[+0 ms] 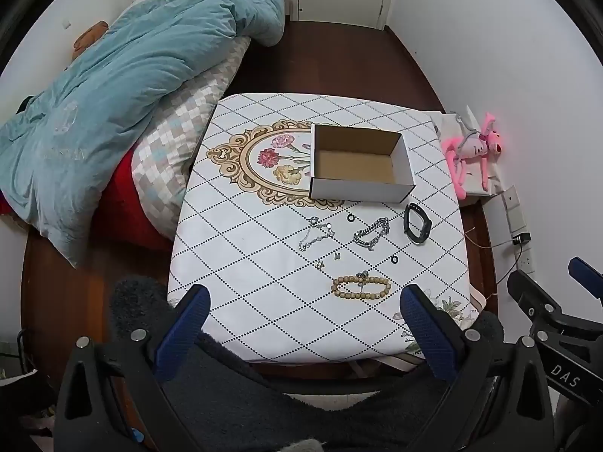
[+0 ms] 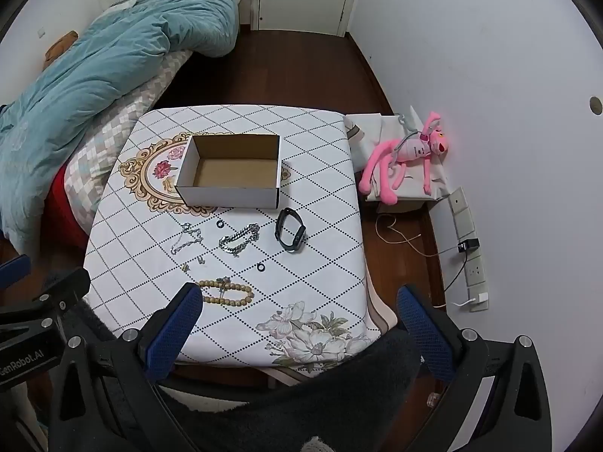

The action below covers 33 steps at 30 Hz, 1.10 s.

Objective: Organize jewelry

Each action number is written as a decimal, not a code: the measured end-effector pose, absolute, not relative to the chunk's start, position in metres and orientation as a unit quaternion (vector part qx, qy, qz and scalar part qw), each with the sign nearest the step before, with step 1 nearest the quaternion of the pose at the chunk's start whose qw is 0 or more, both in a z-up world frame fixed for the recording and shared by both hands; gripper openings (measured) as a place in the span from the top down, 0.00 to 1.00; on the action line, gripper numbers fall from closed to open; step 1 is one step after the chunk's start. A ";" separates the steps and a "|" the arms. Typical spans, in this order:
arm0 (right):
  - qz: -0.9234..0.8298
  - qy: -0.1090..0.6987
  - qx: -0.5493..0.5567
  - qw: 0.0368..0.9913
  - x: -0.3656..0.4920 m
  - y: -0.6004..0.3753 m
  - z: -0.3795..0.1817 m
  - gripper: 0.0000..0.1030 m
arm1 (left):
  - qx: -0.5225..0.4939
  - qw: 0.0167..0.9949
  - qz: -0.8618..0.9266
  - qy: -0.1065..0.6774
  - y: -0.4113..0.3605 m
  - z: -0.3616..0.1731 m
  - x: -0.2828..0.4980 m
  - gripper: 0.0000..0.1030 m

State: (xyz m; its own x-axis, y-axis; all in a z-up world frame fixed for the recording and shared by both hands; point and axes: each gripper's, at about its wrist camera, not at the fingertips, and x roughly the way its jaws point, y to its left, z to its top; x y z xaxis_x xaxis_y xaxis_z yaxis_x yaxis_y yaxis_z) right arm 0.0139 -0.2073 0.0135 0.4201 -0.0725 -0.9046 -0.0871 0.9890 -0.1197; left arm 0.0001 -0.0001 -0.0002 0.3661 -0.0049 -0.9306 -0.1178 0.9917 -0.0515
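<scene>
Cardboard box (image 1: 360, 164) sits open on the table (image 1: 241, 263), nothing in it. Jewelry lies in front of it: thin chain (image 1: 314, 235), chunky silver bracelet (image 1: 371, 237), black band (image 1: 416, 223), bead bracelet (image 1: 360, 287), two small black rings (image 1: 350, 217). My left gripper (image 1: 301, 326) & right gripper (image 2: 296, 322) hang tilted down over the near edge, jaws wide, holding nothing.
</scene>
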 end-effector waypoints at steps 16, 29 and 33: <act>0.006 0.534 -0.071 0.842 0.011 -0.208 0.020 0.00 | -0.052 0.828 0.039 0.558 -0.001 0.011 0.000 0.00; 0.006 0.529 -0.071 0.845 0.010 -0.209 0.030 0.00 | -0.052 0.833 0.036 0.550 0.003 0.015 -0.002 0.00; 0.006 0.529 -0.070 0.846 0.009 -0.209 0.031 0.00 | -0.052 0.833 0.036 0.550 0.003 0.015 -0.002 0.00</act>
State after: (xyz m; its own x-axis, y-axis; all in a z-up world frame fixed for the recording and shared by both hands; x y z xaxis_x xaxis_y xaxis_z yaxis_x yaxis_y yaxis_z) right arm 0.0090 -0.2095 0.0313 0.4399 -0.0637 -0.8958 -0.0841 0.9902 -0.1117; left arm -0.0021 0.0026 0.0151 0.3929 0.0018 -0.9196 -0.1165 0.9920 -0.0478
